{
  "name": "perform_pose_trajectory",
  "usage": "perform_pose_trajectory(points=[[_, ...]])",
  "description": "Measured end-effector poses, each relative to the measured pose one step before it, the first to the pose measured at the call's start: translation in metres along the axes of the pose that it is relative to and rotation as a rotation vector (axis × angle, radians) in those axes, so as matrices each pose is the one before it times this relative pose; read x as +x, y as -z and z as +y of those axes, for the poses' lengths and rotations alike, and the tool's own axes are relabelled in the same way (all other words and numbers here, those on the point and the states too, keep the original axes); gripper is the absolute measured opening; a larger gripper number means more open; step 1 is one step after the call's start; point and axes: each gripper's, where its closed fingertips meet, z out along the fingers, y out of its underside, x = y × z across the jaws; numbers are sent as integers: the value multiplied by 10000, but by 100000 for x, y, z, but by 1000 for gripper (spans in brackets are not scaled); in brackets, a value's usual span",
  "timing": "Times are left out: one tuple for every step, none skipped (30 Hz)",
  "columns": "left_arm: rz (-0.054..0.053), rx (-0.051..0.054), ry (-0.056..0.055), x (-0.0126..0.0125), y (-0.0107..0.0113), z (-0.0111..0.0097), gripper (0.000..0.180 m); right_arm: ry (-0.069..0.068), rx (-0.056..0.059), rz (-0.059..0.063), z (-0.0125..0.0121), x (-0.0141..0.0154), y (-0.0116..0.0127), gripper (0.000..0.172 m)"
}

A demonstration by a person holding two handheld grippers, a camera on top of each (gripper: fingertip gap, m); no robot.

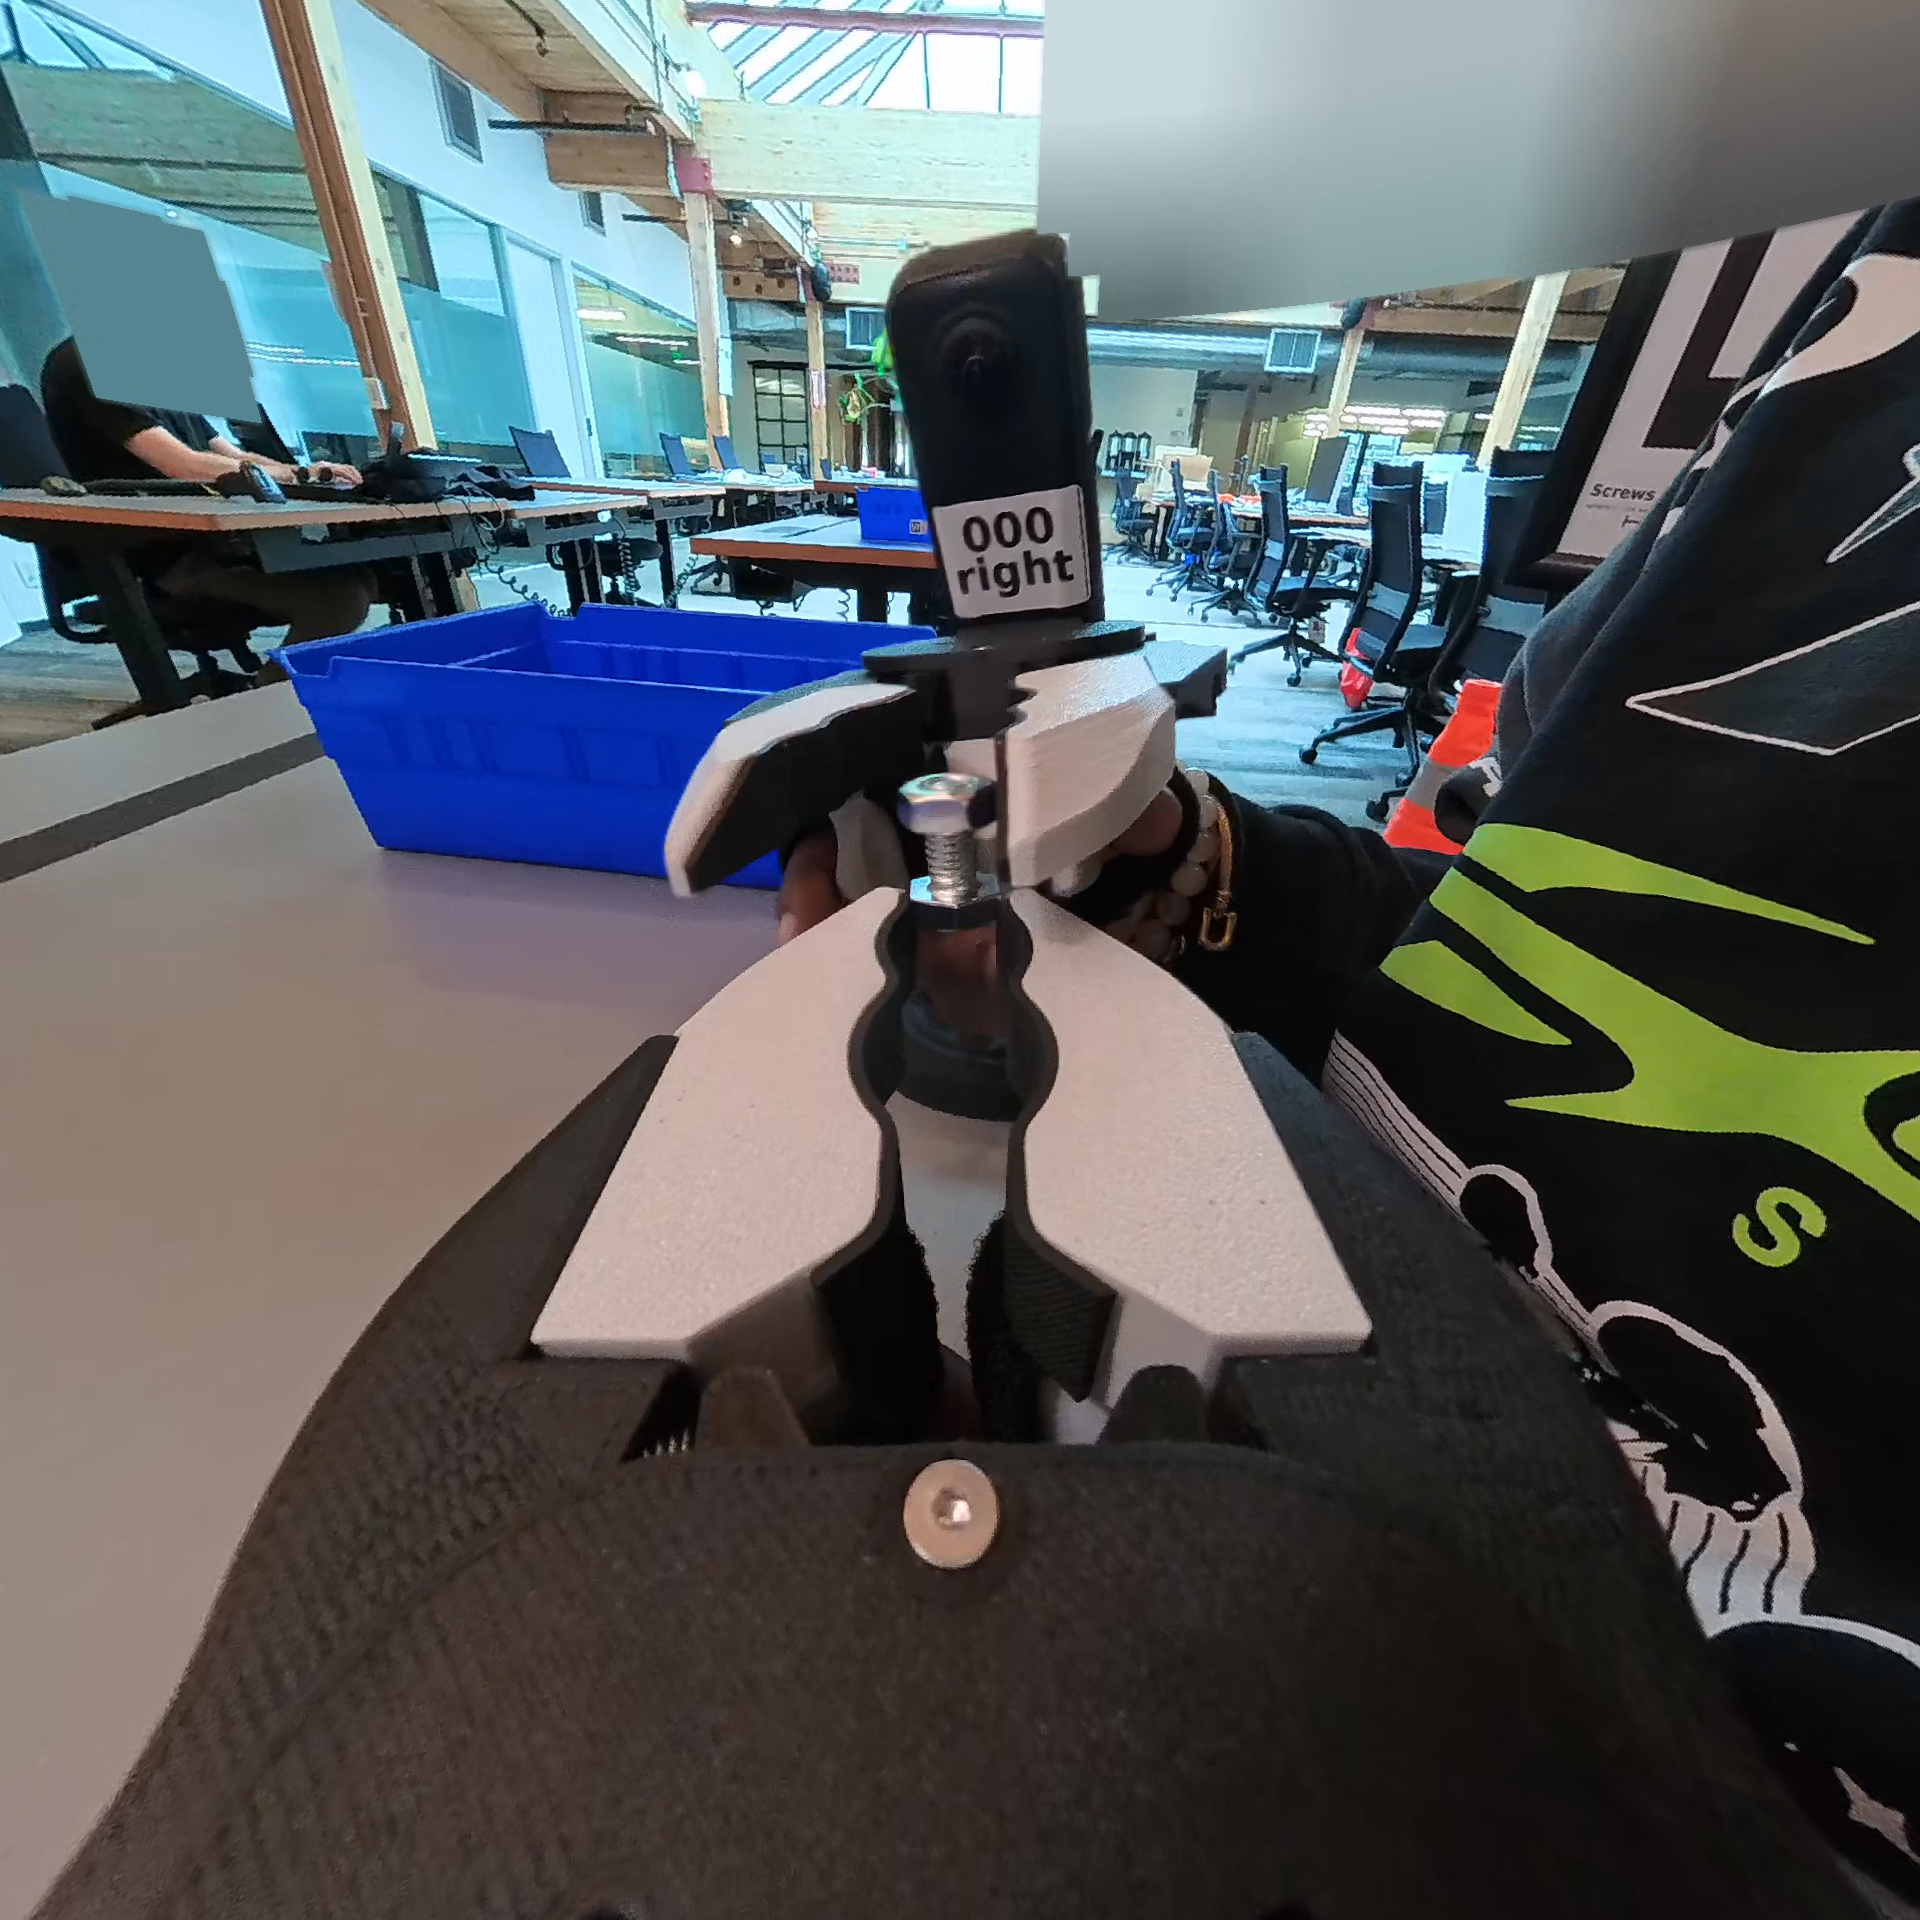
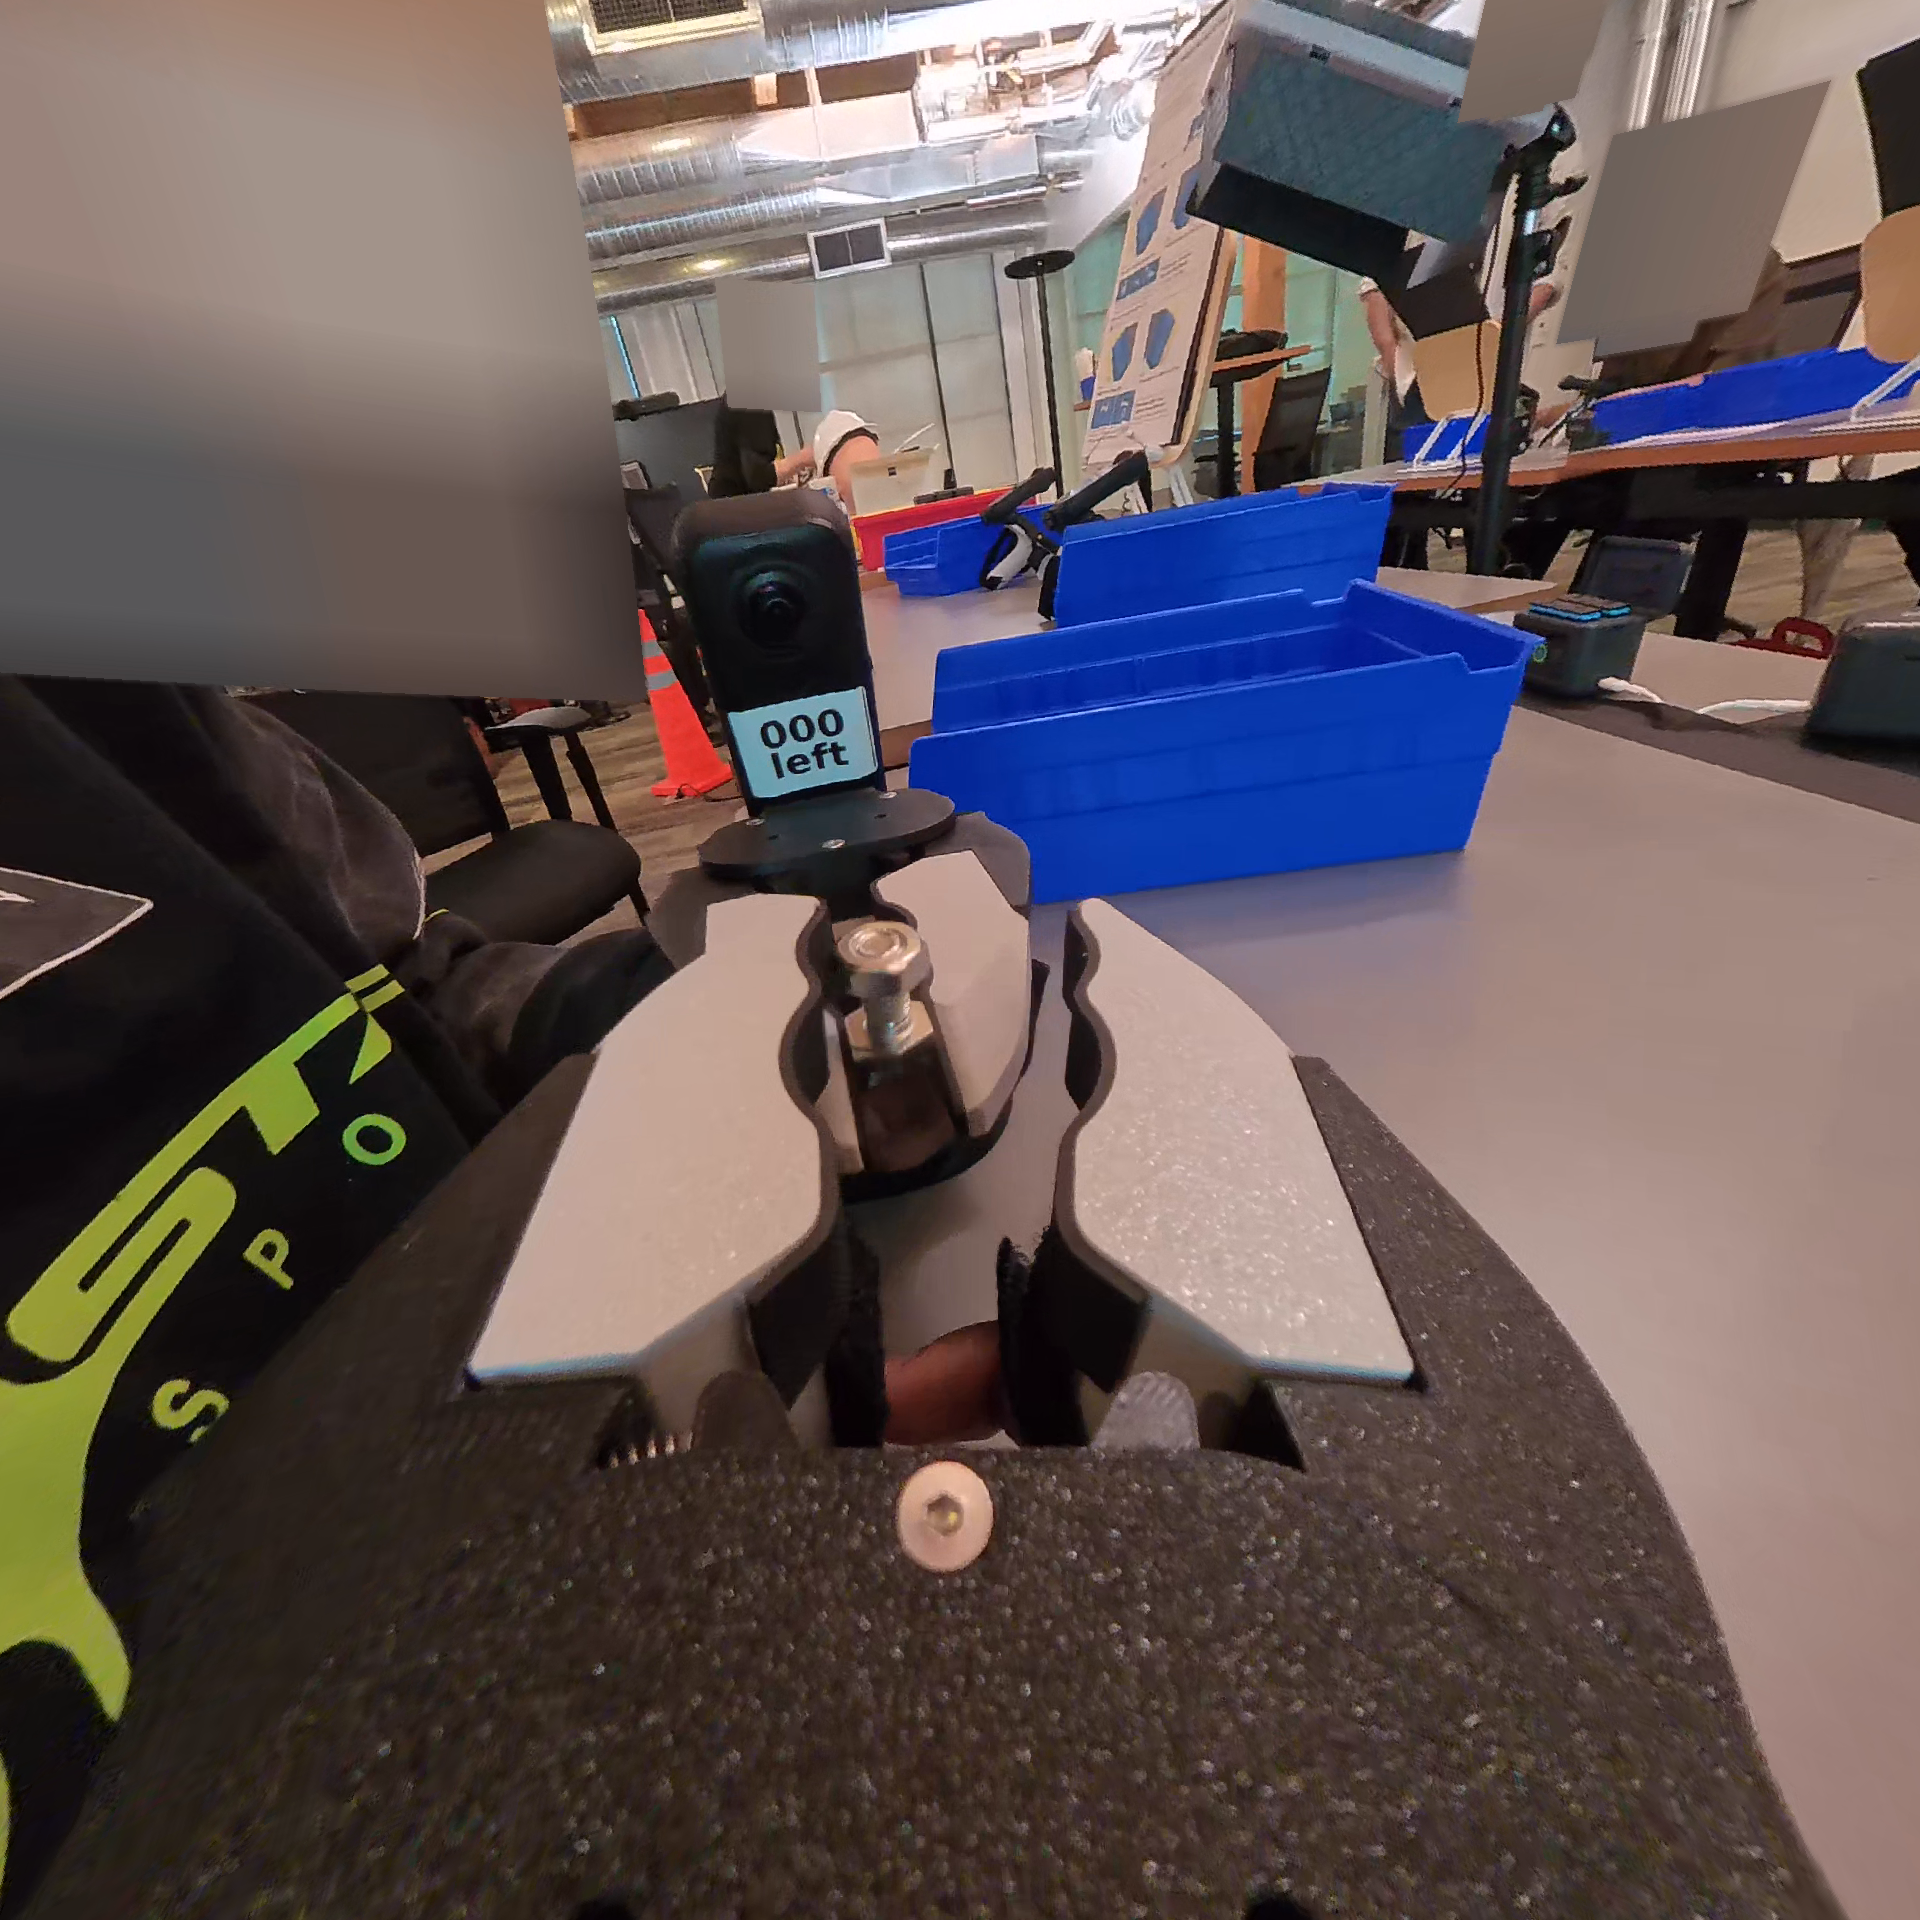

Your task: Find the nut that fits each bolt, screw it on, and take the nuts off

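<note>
The left gripper jaws are pinching the nut threaded on an upright silver bolt. The right gripper jaws are standing spread either side of the bolt head, not pressing it. Blue bins are sitting on the grey worktop in an open office; white stickers are marking each gripper's camera.

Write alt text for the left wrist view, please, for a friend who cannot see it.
A handheld gripper pinches a silver nut threaded on an upright silver bolt, head on top. A second gripper, held in a person's hand, faces it with fingers spread around the bolt head. A blue bin sits behind on the grey table.
</note>
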Motion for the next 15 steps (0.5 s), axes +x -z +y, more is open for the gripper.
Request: perform_pose_trajectory(points=[[12, 71, 30, -13, 54, -109, 15, 28, 45, 38, -100, 88, 319, 43], [-6, 71, 56, -41, 57, -102, 15, 15, 60, 53, -128, 117, 393, 44], [-14, 50, 42, -64, 50, -65, 15, -1, 45, 43, -112, 140, 458, 42], [-41, 31, 22, -87, 46, -58, 15, -14, 43, 61, -85, 170, 481, 43], [-9, 36, 14, -37, 33, -43, 14, -34, 61, 189, -113, 378, 517, 41], [71, 17, 5, 108, 5, -32, 15, -30, 99, 403, -136, 710, 566, 31], [4, -30, -30, 34, -47, 47, 15, 19, 131, 384, -170, 700, 562, 23], [-34, -70, -47, -22, -46, 100, 14, 41, 98, 127, -151, 319, 458, 16], [-13, -41, -18, -9, -31, 58, 15, -8, 75, 27, -159, 130, 327, 13], [7, -1, 13, -1, -11, 1, 15, -24, 51, 28, -125, 57, 188, 14], [-6, 10, 14, -31, 15, -6, 14, 10, 30, -15, -94, -41, 70, 16], [-9, 8, 12, -28, 10, -13, 14, 34, 10, -55, -49, -126, -14, 18], [-4, -2, 3, -12, 7, 2, 14, 23, -12, -44, 7, -110, -90, 20], [-2, -7, -11, 7, -7, 0, 15, 11, -31, -60, 35, -121, -137, 22], [-3, -17, -17, 4, -12, 25, 14, -2, -42, -83, 79, -149, -148, 24]])
